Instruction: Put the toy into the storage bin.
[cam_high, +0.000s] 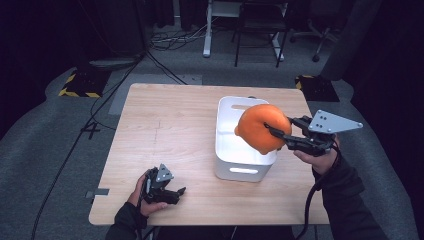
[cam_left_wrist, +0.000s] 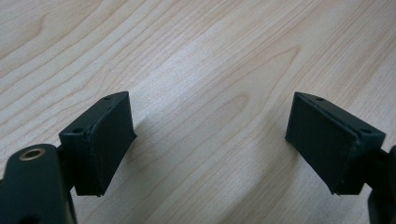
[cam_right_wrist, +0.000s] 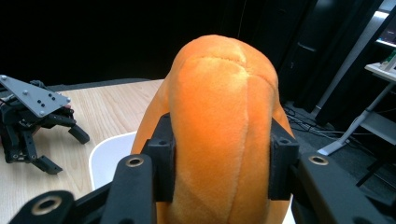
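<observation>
I have the orange plush toy (cam_high: 261, 127) clamped in my right gripper (cam_high: 274, 131), held in the air just above the white bin (cam_high: 224, 150), over the half of the bin nearer my right hand. In the right gripper view the two jaws press into the toy's sides, and the fabric bulges out between and above them, so the grip has sunk in a little.

My left gripper (cam_high: 176, 192) rests on the wooden table (cam_high: 165, 125), well to the left of the bin and nearer to me. Its jaws are spread wide with nothing between them but bare wood grain.

I judge the toy to be light and soft. It squashes under the pads (cam_right_wrist: 161, 163) rather than resisting, and the fuzzy cover should give good friction, so slipping seems unlikely. It isn't fragile, so a drop into the bin would do it no harm. The best hold is across the fat middle, as now, where there's enough stuffing to bite into. A pinch near a seam or edge would probably just fold the fabric.
</observation>
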